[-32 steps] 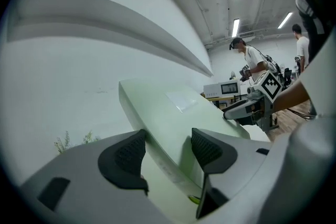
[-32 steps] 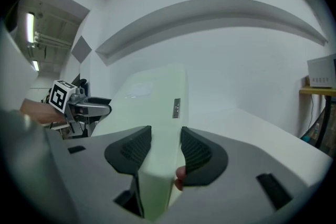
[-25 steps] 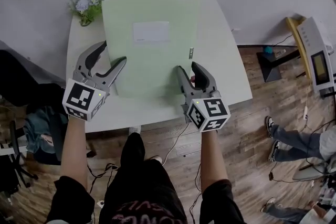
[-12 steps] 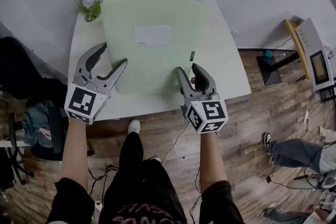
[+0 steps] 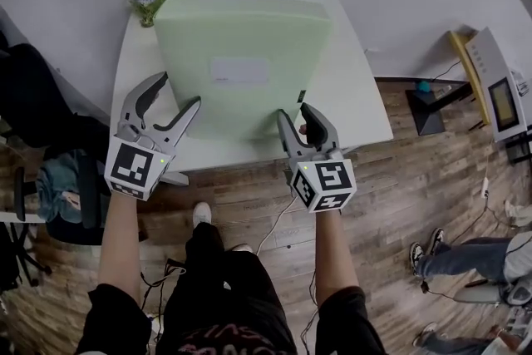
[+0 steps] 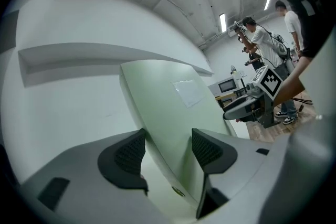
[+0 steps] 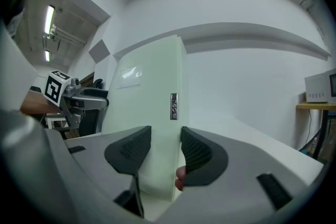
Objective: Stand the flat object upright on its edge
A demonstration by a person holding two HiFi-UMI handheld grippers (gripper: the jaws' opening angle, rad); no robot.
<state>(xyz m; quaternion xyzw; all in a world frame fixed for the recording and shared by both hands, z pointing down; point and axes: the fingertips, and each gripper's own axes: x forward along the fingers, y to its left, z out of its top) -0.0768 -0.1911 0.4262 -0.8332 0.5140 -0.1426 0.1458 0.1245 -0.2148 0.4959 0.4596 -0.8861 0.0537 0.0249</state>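
A pale green flat folder (image 5: 241, 87) with a white label (image 5: 239, 69) stands tilted on the white table (image 5: 357, 96), its far edge raised off the top. My right gripper (image 5: 295, 110) is shut on its near right corner. Both pads press the folder's thick edge (image 7: 164, 113) just below a small metal clasp (image 7: 173, 106). My left gripper (image 5: 176, 91) stands open and wide astride the folder's left edge (image 6: 157, 128). One finger is outside the edge, the other over the green face.
A small potted plant (image 5: 150, 0) sits at the table's back left corner. The table's front edge runs just behind both grippers. A stand with a white appliance (image 5: 499, 91) is on the wooden floor to the right, where a person's legs (image 5: 453, 253) show.
The folder's far edge has risen and its face has tipped steeper towards me. Both grippers have stayed at its near corners, and their jaws look unchanged.
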